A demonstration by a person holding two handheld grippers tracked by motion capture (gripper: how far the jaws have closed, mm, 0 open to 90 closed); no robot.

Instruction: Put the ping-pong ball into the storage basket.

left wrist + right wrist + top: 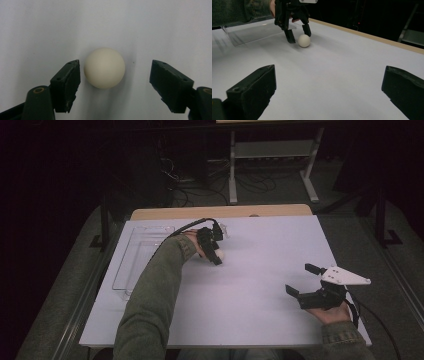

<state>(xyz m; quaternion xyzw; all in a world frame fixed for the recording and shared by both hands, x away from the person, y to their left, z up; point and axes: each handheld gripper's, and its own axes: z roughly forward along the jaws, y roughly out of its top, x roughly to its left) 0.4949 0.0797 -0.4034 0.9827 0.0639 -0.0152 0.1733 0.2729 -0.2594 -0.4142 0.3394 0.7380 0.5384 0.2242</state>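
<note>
In the high view the clear tray at the left of the bench is hard to make out, its walls showing as faint outlines against the white top, and the ball is mostly hidden behind the left gripper. The ball is round, so it is showing no long axis and pointing no way; it is sitting on the bench just right of the tray, toward the far edge. In the left gripper view it is lying between the fingers, nearer to the left one, with a slim gap there and a wider gap to the other; the pads are not pressing on it. The person's left sleeve is reaching forward across the bench, the gripper tilting down over the ball. At the near right corner the right gripper is resting low in the hand, pointing left, its fingers spread wide around nothing.
</note>
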